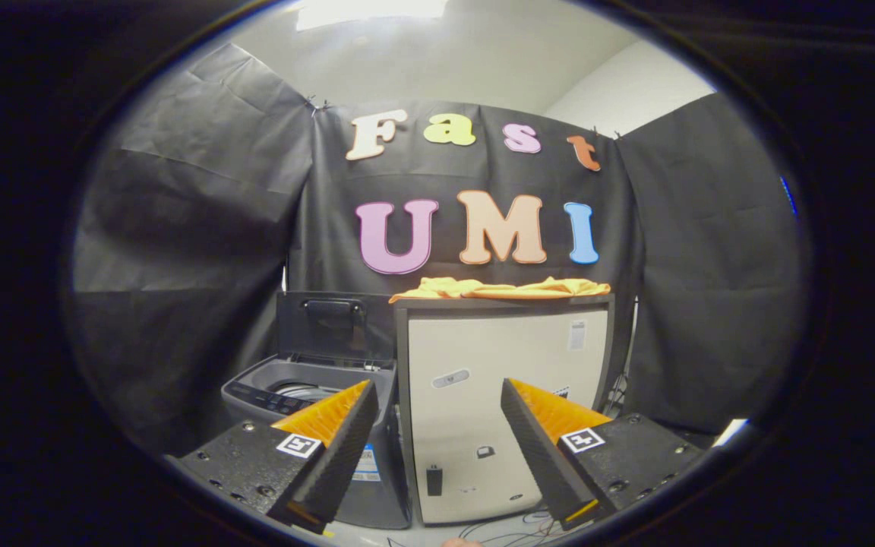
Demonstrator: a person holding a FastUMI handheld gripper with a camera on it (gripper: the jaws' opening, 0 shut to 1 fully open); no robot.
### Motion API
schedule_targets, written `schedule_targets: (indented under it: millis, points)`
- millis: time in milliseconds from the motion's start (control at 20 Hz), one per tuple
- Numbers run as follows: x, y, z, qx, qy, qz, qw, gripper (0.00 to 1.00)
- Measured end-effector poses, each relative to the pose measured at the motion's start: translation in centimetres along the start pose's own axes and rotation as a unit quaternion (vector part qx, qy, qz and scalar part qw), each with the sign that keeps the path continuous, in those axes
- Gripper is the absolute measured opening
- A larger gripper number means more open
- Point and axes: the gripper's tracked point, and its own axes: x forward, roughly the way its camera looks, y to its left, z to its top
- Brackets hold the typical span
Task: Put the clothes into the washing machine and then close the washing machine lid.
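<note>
One garment, the yellow clothes [500, 289], lies spread flat along the top of the pale cabinet [498, 395], which stands straight ahead beyond the fingers. Beside that cabinet, on its left and lower, sits the grey washing machine [308, 391] with its lid [335, 323] standing upright at the back, so the drum mouth is exposed and ready to take the load. The gripper [437, 448] hangs well short of the cabinet, jaws released and spread wide with nothing between them, the cabinet's front showing in the gap. That wide spread suits a soft, flat cloth, which most likely needs pinching at a raised fold. Judging from this layout, the task has hardly begun: the gripper sits lower than the cabinet top, so it would need to rise and go forward to reach the cloth. Some cables [513, 532] trail on the floor at the cabinet's foot.
</note>
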Motion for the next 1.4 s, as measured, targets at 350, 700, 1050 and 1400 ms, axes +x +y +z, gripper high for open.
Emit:
schedule_targets:
  millis: [350,700,1050,1400]
  points:
    - [0.8,0.3,-0.6,0.004,0.004,-0.003,1.000,0.99]
    - [2.0,0.2,0.2,0.027,-0.002,-0.010,1.000,0.99]
    - [4.2,-0.1,1.4,0.016,0.010,-0.013,1.000,0.99]
    - [9.4,-3.3,5.5,0.027,0.029,-0.032,0.999,0.99]
